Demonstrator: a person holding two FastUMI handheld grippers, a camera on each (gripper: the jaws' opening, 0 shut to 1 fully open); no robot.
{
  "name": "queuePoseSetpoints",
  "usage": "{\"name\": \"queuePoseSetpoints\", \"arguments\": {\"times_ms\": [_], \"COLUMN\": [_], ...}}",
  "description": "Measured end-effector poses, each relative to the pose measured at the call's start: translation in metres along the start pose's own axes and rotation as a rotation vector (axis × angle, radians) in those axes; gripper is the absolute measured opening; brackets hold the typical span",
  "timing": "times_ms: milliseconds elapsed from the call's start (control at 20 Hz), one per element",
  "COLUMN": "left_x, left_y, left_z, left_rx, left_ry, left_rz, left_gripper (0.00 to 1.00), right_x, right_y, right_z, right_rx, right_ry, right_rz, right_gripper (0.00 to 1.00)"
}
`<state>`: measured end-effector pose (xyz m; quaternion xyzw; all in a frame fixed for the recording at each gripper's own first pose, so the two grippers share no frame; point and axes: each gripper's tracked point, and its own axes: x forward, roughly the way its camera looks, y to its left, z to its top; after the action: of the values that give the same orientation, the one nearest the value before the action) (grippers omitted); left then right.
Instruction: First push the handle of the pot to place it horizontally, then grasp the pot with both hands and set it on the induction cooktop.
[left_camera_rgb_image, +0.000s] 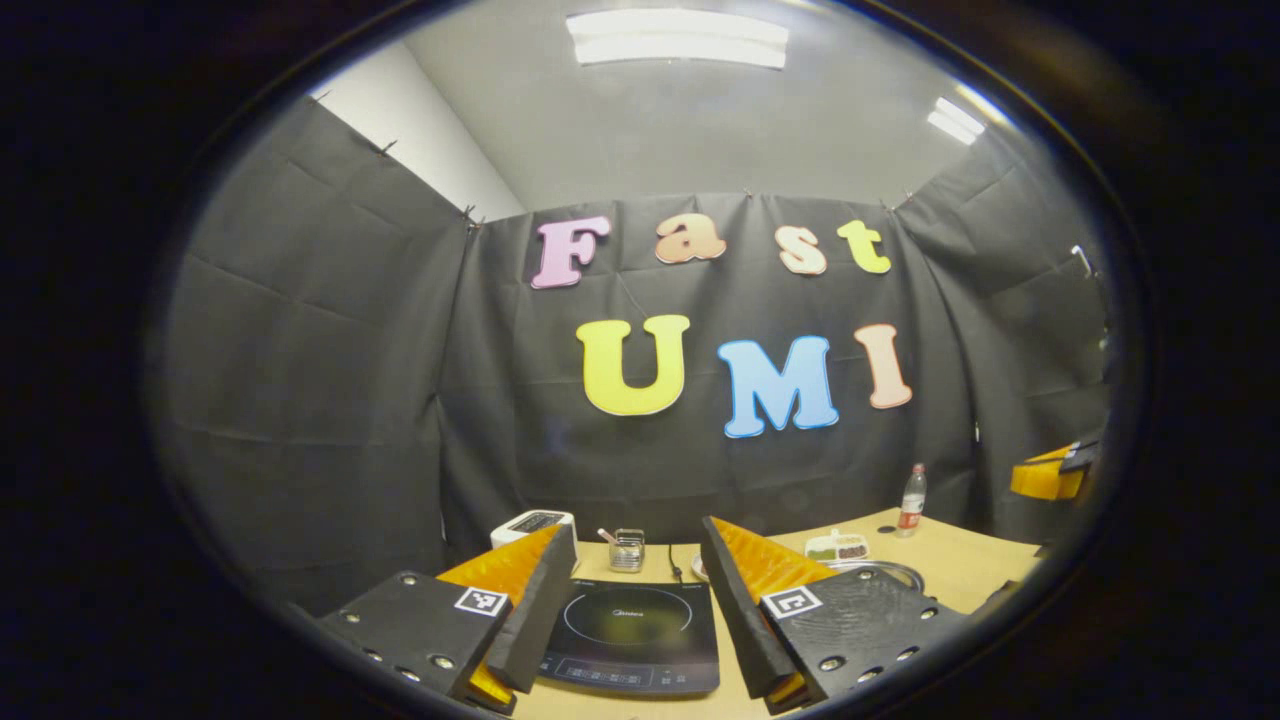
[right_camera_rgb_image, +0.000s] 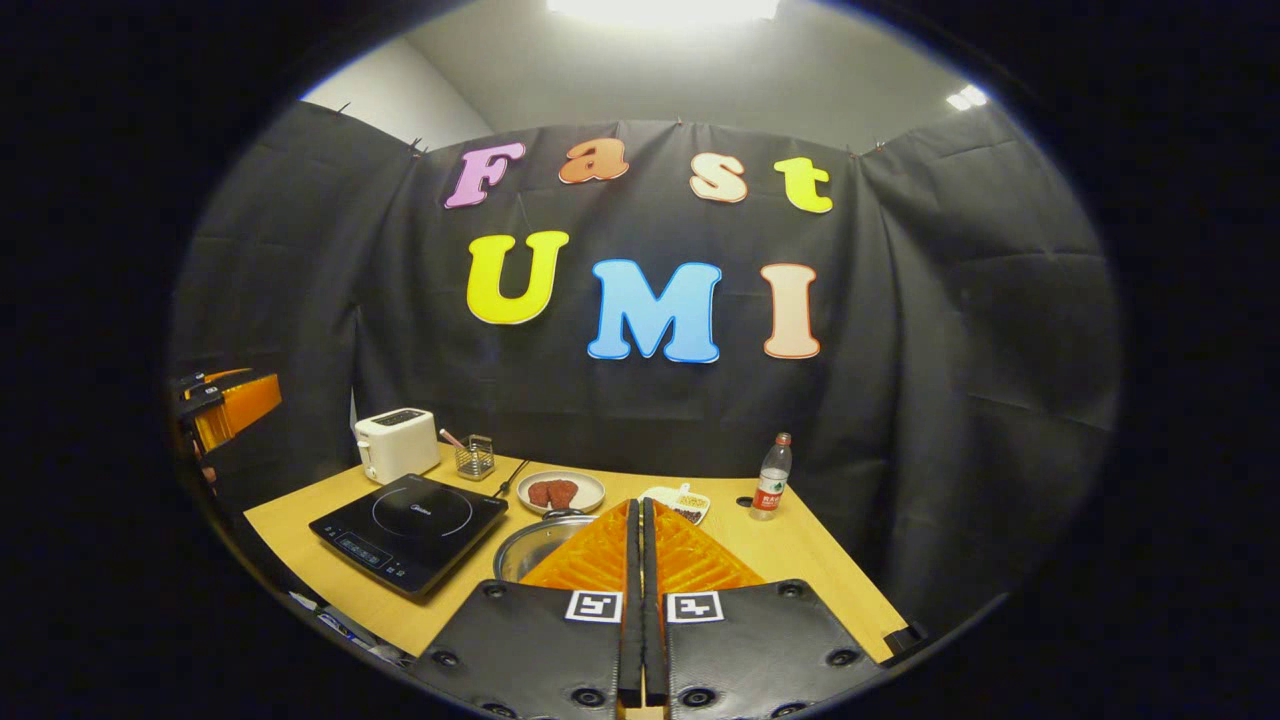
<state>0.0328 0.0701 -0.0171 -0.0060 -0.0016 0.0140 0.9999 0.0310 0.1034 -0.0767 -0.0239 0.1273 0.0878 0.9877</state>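
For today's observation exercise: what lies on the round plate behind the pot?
The plate holds two dark reddish pieces. The pot stands nearer; the right gripper covers part of it.

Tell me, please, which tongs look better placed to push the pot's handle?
Right, probably: the right tongs are shut, directly before the pot. The left tongs are open, facing the induction cooktop.

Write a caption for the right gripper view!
Shut claw hovers above a steel pot beside the induction cooktop on a wooden table.
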Motion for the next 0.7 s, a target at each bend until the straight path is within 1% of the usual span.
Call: {"name": "queuePoseSetpoints", "arguments": {"times_ms": [150, 350, 400, 500, 550, 600, 700], "left_x": [0.003, 0.001, 0.002, 0.003, 0.004, 0.005, 0.007], "left_y": [0.016, 0.041, 0.045, 0.046, 0.044, 0.042, 0.036], "left_z": [-0.001, -0.003, -0.003, -0.003, -0.004, -0.004, -0.005], "left_rx": [-0.002, 0.003, 0.003, 0.002, 0.003, 0.005, 0.016], "left_ry": [-0.006, -0.012, -0.011, -0.01, -0.008, -0.006, -0.007], "left_rz": [0.001, 0.022, 0.028, 0.037, 0.038, 0.038, 0.048], "left_gripper": [0.74, 0.74, 0.74, 0.74, 0.74, 0.74, 0.74], "right_x": [0.008, 0.015, 0.017, 0.018, 0.02, 0.021, 0.025], "right_y": [0.019, 0.043, 0.048, 0.057, 0.062, 0.067, 0.073], "right_z": [-0.02, -0.041, -0.047, -0.057, -0.065, -0.074, -0.092], "right_rx": [-0.034, -0.079, -0.085, -0.099, -0.102, -0.104, -0.108], "right_ry": [0.051, 0.1, 0.112, 0.142, 0.162, 0.19, 0.236], "right_rz": [0.021, 0.063, 0.078, 0.114, 0.138, 0.167, 0.217], "right_gripper": [0.02, 0.02, 0.0, 0.0, 0.0, 0.02, 0.02]}}
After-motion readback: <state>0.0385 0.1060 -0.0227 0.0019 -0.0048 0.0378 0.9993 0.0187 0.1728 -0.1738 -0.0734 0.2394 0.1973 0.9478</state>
